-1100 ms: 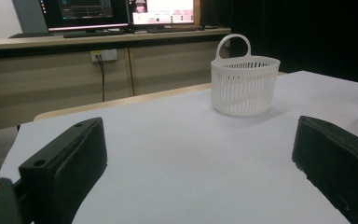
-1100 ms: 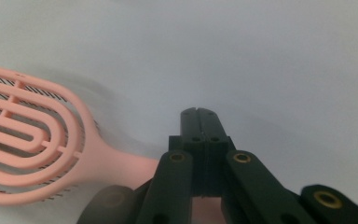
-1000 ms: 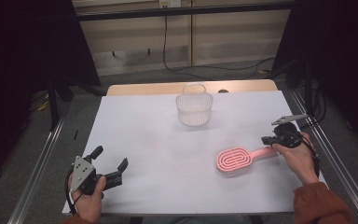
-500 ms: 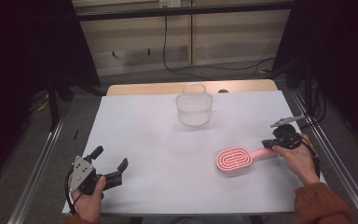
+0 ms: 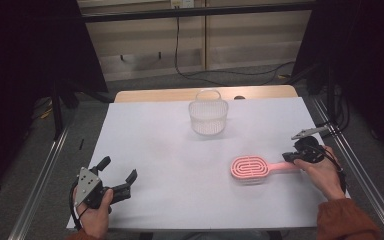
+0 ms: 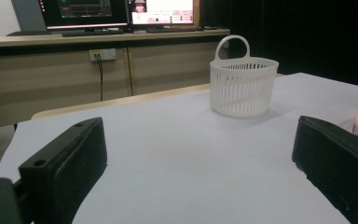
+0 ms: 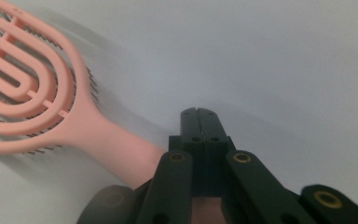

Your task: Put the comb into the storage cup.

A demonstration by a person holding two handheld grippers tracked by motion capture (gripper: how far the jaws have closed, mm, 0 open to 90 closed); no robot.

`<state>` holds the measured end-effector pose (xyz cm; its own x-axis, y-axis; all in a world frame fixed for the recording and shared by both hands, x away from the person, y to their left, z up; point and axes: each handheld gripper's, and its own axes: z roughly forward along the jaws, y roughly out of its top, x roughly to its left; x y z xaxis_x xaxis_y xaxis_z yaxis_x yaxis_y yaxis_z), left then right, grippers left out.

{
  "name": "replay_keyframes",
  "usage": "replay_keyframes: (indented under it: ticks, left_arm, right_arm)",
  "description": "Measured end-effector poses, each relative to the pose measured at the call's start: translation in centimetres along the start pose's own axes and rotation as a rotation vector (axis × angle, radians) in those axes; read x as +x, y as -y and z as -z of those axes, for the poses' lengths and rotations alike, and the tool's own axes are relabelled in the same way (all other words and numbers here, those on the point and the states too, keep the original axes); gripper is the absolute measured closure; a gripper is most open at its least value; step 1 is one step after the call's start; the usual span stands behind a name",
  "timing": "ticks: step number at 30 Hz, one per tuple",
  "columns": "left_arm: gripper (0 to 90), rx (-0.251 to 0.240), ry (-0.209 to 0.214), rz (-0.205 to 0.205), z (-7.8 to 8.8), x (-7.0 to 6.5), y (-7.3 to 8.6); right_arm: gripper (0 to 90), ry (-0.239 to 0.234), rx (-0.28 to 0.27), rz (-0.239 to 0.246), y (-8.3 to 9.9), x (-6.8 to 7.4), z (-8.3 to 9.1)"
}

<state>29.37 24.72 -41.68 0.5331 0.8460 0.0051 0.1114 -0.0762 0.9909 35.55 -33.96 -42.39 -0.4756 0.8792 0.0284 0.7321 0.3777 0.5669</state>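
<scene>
Pink hairbrush [image 5: 250,168]: looped, vented plastic; handle clenched by right gripper [image 5: 296,156]. White slatted basket [image 5: 208,116] well apart. Left gripper [image 5: 117,176] released.

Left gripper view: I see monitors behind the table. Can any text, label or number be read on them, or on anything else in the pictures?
No text can be read anywhere.
Monitors: lit windows and lines of content, too small and blurred to read.
White basket: no label visible.
Pink hairbrush: no brand mark or lettering seen.
Left tool and right tool: plain black parts, no markings legible.
</scene>
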Motion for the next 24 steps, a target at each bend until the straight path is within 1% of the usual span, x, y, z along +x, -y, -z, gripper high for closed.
replay_keyframes:
  ticks: [3,5,13,16,24]
  left_arm:
    - [3.1,-0.001,-0.006,0.006,0.00,0.00,0.02]
    - [3.1,0.002,-0.008,0.000,0.05,0.02,0.00]
    - [3.1,-0.001,-0.005,0.006,0.01,0.01,0.02]
    - [3.1,0.002,-0.003,0.001,0.02,0.01,0.01]
    - [3.1,0.002,-0.003,0.002,0.01,0.01,0.00]
  right_arm:
    - [90.0,0.005,-0.005,0.008,0.34,0.06,0.16]
    - [90.0,0.003,-0.004,0.006,0.45,0.09,0.22]
    - [90.0,0.002,0.003,0.018,0.68,0.34,0.33]
    - [90.0,0.002,0.001,0.023,0.74,0.46,0.36]
    - [90.0,-0.008,0.002,0.025,0.84,0.63,0.37]
